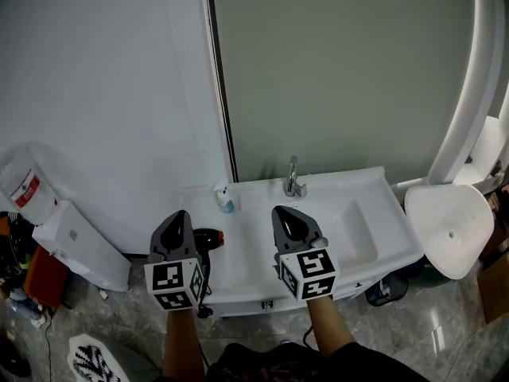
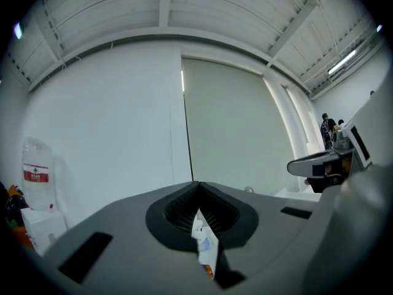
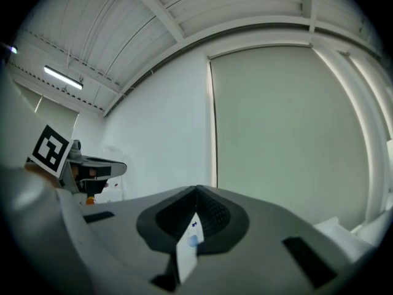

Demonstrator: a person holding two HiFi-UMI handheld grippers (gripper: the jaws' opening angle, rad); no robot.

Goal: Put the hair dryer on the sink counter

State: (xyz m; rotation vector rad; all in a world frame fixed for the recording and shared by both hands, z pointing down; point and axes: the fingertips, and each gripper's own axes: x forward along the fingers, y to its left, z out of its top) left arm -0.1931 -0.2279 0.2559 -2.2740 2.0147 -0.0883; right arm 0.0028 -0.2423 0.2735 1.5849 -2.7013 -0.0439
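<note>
The black hair dryer [image 1: 207, 239] with an orange tip lies on the left end of the white sink counter [image 1: 246, 270]. Its cord [image 1: 206, 293] hangs over the front edge. My left gripper [image 1: 178, 214] [image 2: 198, 185] hovers above and just left of the dryer, hiding part of it. Its jaws are shut with nothing between them. My right gripper [image 1: 283, 211] [image 3: 196, 189] is held over the counter left of the basin [image 1: 354, 228], pointing toward the wall. Its jaws meet at the tip and hold nothing.
A chrome faucet [image 1: 293, 181] stands at the counter's back, and a small white bottle with blue [image 1: 227, 200] [image 2: 203, 241] stands beside it to the left. A white round stand [image 1: 449, 225] is at the right, a water dispenser [image 1: 48, 221] on the floor at the left.
</note>
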